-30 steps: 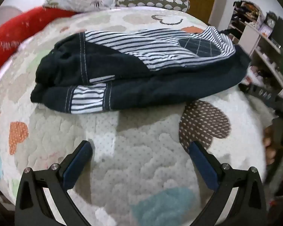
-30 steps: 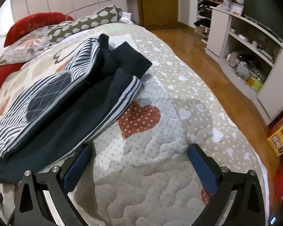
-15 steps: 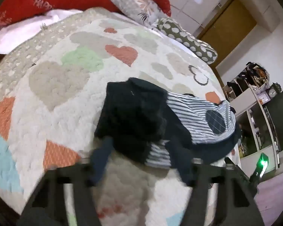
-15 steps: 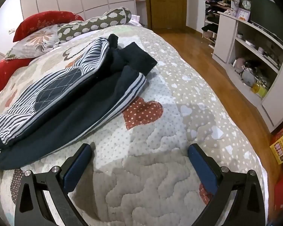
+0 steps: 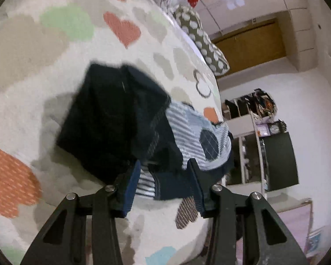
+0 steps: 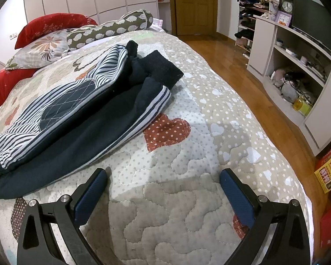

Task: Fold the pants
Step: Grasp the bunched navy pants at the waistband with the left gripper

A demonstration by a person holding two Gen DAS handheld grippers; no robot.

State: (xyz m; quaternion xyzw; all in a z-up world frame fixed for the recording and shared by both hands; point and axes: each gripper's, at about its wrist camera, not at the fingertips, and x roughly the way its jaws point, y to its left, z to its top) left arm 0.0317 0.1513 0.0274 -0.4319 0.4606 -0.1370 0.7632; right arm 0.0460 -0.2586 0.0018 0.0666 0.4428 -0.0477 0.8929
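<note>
A: While the left hand-held gripper (image 5: pixel 163 176) has its jaws drawn in around the striped cuff end of the pants (image 5: pixel 125 123), is the grip firm?

B: I cannot tell. The blue pads sit on either side of the cuff and look close to the cloth, but the view is blurred, so contact is uncertain. The right hand-held gripper (image 6: pixel 163 187) is spread wide and holds nothing, hovering over the bare quilt (image 6: pixel 187 209) of the bed.

A: Where do the pants lie?

B: On the quilt, already doubled leg on leg. In the right wrist view they (image 6: pixel 77 110) fill the area from 9 to 12 o'clock, with the dark edge just beside the left pad at about 8 o'clock.

A: And the long axis?

B: In that view it runs from 8 o'clock up toward 12 o'clock; which end is the waist I cannot tell for sure. The end toward the pillows (image 6: pixel 108 27) is a bunched dark piece.

A: How should the fold go?

B: I'd catch both layers at the cuff, not only the top one, lift just enough to clear the quilt, and carry the end straight along that axis so the edges stay matched. The right gripper could pin the middle as a crease line.
</note>
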